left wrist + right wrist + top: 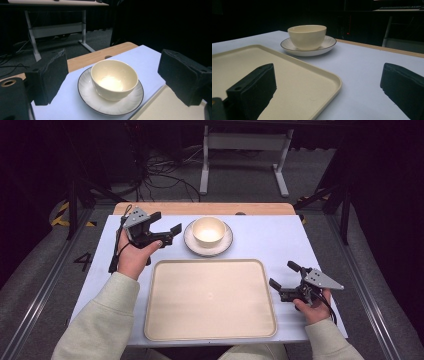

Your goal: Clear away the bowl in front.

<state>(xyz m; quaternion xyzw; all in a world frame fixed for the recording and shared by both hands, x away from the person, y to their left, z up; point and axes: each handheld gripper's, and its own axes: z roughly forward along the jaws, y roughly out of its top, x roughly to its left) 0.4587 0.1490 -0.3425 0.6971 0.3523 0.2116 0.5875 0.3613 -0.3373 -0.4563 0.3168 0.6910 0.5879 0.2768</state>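
The bowl (208, 231) stands upright on its plate (191, 241), just behind the tray (210, 327). The left gripper (166, 226), wide open and empty, sits just left of the plate. The right gripper (283, 275), open and empty, sits beside the tray's right edge.

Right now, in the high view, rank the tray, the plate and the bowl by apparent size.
1. tray, by far the largest.
2. plate, a round rim showing around the bowl.
3. bowl, smallest, standing on the plate.
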